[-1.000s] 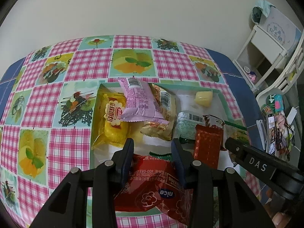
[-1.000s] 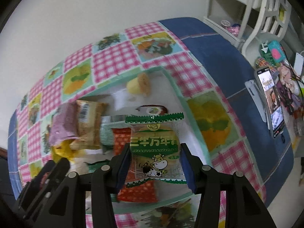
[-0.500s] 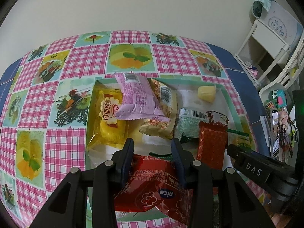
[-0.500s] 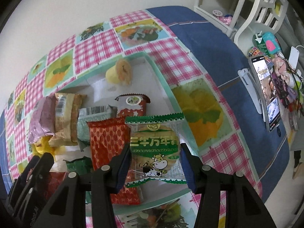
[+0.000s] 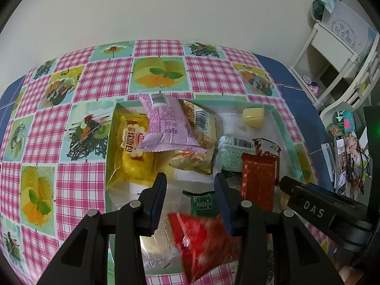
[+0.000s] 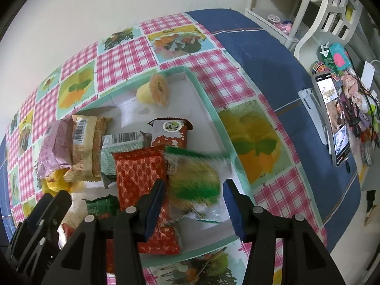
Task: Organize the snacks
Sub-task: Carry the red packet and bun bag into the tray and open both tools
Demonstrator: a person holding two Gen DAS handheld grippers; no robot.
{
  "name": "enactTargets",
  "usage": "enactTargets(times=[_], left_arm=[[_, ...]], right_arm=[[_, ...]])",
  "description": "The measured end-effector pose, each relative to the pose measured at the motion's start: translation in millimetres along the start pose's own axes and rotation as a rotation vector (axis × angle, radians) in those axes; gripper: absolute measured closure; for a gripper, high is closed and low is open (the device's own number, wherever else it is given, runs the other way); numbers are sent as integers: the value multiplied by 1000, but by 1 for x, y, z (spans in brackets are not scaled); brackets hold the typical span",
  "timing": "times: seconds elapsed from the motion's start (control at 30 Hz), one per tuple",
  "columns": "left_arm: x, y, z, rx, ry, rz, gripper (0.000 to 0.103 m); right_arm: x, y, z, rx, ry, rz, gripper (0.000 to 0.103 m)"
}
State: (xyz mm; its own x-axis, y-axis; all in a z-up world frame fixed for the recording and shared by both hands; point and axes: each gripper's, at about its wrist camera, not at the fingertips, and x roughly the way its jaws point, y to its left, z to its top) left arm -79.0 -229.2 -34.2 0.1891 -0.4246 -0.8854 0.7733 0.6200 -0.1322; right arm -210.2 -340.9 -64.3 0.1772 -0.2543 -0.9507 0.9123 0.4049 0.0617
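Item one, left gripper (image 5: 190, 178): jaws set narrowly apart, a blurred red snack packet (image 5: 201, 242) between and below them, close against the right-hand pad. I cannot tell whether the pads still pinch it. Item two, right gripper (image 6: 193, 184): jaws have just been opening and now stand clear of a blurred green-edged biscuit packet (image 6: 190, 178), which lies between them on the floor of the mint-rimmed tray (image 6: 213, 109). Left of these jaws, touching that packet: an orange-red patterned packet (image 6: 140, 173). Ahead of the left jaws, in the tray: a yellow bread packet (image 5: 133, 152), a pink packet (image 5: 166, 125) lying on it, and a jelly cup (image 5: 253, 117) far right. The tray sits on the checked-cloth counter (image 5: 95, 83).
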Motion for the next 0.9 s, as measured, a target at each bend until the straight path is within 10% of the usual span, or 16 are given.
enactTargets(times=[0.9], left_arm=[[-19, 106, 3, -249, 42, 229, 35]], right_arm=[[-44, 89, -16, -228, -110, 108, 43]])
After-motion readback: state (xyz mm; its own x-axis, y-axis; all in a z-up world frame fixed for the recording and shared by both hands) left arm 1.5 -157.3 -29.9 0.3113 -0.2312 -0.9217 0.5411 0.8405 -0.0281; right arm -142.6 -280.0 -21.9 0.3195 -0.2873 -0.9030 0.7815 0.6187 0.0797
